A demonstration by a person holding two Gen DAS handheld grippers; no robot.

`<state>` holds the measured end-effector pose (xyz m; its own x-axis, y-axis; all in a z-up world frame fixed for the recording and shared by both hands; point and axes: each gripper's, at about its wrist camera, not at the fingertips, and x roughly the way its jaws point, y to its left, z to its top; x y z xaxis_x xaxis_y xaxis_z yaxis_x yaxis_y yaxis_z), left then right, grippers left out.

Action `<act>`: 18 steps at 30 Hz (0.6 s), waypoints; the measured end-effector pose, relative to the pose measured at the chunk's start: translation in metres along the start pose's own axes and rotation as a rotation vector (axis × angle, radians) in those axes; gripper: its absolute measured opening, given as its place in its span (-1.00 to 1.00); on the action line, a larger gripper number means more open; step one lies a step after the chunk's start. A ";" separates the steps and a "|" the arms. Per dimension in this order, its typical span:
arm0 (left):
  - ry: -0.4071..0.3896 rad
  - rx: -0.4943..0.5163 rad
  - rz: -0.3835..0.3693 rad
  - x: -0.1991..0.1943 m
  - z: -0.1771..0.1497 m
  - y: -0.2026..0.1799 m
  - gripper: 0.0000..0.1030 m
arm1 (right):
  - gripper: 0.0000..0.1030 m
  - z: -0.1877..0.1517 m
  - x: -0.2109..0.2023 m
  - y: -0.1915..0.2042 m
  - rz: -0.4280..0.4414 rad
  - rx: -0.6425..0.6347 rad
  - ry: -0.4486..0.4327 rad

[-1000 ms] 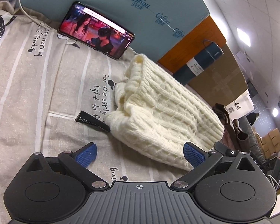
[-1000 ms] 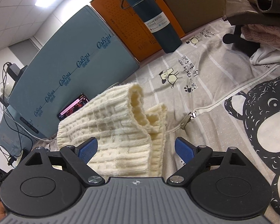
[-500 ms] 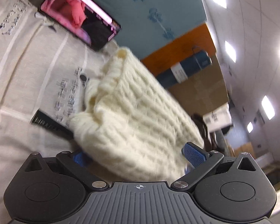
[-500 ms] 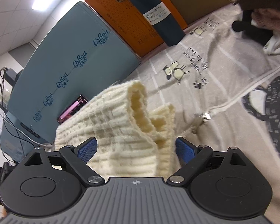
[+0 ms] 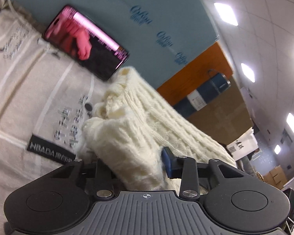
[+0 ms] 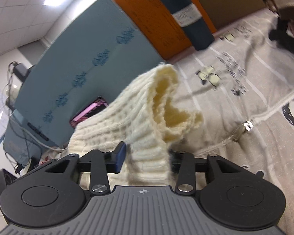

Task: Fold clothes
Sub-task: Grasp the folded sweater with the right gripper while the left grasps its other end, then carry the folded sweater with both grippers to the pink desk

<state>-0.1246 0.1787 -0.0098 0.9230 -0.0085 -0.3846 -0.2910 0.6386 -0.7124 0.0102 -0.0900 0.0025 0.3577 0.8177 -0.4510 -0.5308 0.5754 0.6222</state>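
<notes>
A folded cream cable-knit sweater [image 5: 147, 121] lies on a beige printed cover [image 5: 25, 101]. My left gripper [image 5: 133, 166] is closing on the sweater's near corner. Its blue right pad [image 5: 167, 163] presses into the knit, and the wool hides the other finger. In the right wrist view, the same sweater [image 6: 127, 117] shows its ribbed opening turned up. My right gripper [image 6: 147, 158] is also closing. Its blue left pad [image 6: 120, 156] is against the ribbed edge, and the right finger is buried behind the fabric.
A lit phone [image 5: 84, 45] leans on a blue panel [image 5: 127, 9] behind the sweater. A dark blue bottle [image 6: 188, 13] stands against an orange board. A zipper pull [image 6: 247, 125] lies on the cover, and a pile of other clothes [image 6: 284, 5] sits far right.
Both grippers pushed forward onto the sweater, and their jaws went from wide apart to squeezed onto its edges. The sweater's ribbed edge now bunches up between the fingers.
</notes>
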 end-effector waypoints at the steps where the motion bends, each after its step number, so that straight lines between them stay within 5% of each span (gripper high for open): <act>1: -0.015 0.009 -0.003 -0.004 0.001 -0.002 -0.37 | -0.39 -0.001 -0.002 0.006 0.015 -0.019 -0.006; 9: -0.166 0.036 -0.013 -0.061 0.025 0.002 -0.37 | -0.44 -0.003 0.002 0.062 0.143 -0.129 -0.032; 18: -0.406 0.056 0.136 -0.152 0.054 0.038 -0.37 | -0.44 -0.013 0.062 0.153 0.330 -0.232 0.054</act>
<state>-0.2623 0.2460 0.0534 0.9047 0.3749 -0.2025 -0.4128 0.6539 -0.6341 -0.0590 0.0489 0.0612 0.1017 0.9521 -0.2885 -0.7721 0.2584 0.5807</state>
